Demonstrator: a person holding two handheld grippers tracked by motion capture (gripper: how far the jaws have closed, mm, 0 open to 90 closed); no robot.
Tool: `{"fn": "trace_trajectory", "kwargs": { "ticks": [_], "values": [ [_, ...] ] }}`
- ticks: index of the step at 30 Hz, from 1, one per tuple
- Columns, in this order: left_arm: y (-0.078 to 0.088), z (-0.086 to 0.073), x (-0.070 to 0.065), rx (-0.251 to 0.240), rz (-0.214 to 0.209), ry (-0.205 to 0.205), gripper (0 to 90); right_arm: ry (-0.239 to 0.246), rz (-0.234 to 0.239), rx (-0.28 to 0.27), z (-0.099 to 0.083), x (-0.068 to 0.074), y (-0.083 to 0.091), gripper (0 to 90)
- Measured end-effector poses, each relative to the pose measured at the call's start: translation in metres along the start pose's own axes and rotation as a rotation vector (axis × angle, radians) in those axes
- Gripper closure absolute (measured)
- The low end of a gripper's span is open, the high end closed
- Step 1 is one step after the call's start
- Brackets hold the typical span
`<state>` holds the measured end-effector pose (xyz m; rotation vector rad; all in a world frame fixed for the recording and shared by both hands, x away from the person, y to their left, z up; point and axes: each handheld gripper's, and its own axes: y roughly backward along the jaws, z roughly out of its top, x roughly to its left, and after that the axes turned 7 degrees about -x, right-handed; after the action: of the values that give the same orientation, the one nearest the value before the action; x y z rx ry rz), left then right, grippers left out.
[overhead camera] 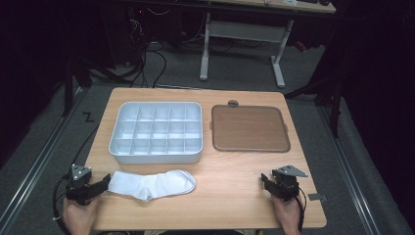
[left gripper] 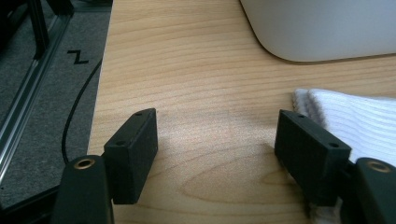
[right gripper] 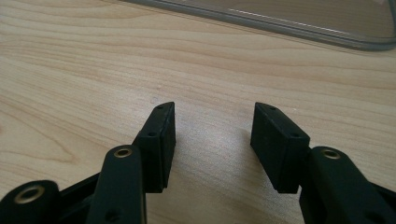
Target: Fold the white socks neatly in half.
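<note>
From the high view, the left gripper [overhead camera: 103, 182] rests at the near left corner of the wooden table [overhead camera: 235, 191], its fingers pointing at the cuff end of a white sock [overhead camera: 152, 184] that lies flat just beyond the fingertips — touching or a hair apart, the view is too small to say. Ahead of the sock sits a white compartment tray [overhead camera: 156, 133], and to its right a brown lid [overhead camera: 249, 128] with a clear rim; the right gripper [overhead camera: 265, 180] rests well short of that lid, jaws apart over bare wood. In the left gripper view, the fingers [left gripper: 133, 149] are spread wide with only table between them; the sock's ribbed cuff [left gripper: 359, 121] lies just outside and behind the right-hand finger, the tray's rounded corner [left gripper: 317, 32] farther ahead. In the right gripper view, the fingers [right gripper: 161, 140] stand parted on nothing — bare wood between them, the lid's rim [right gripper: 299, 21] well beyond the tips.
</note>
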<state>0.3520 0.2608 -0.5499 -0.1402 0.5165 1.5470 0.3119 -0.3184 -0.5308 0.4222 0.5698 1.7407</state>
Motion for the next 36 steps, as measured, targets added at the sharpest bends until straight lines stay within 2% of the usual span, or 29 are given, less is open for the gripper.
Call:
{"fn": "trace_trajectory", "kwargs": {
  "ticks": [11,23,28,32,34,36],
  "values": [
    [-0.0001,0.0004,0.0003,-0.008,0.007,0.004,33.8,0.002,-0.005,0.000,0.0001,0.0006,-0.0001,50.5],
    [-0.0003,-0.0002,-0.0006,0.007,-0.006,-0.005,29.6,0.019,0.016,0.000,0.0003,-0.0004,0.0000,52.5],
    [-0.0004,-0.0002,-0.0007,0.007,-0.005,-0.004,29.1,0.012,0.023,-0.001,0.0003,-0.0012,0.0001,53.0],
    [-0.0004,0.0003,-0.0007,-0.005,0.007,0.007,31.7,0.016,0.021,0.003,0.0003,-0.0007,0.0003,53.0],
    [-0.0002,0.0027,0.0001,-0.003,0.010,0.038,31.9,0.016,0.021,0.000,0.0002,-0.0007,0.0001,53.1],
    [-0.0003,0.0037,0.0003,0.003,0.012,0.039,33.9,0.018,0.020,0.000,0.0002,-0.0007,0.0002,53.6]
  ]
}}
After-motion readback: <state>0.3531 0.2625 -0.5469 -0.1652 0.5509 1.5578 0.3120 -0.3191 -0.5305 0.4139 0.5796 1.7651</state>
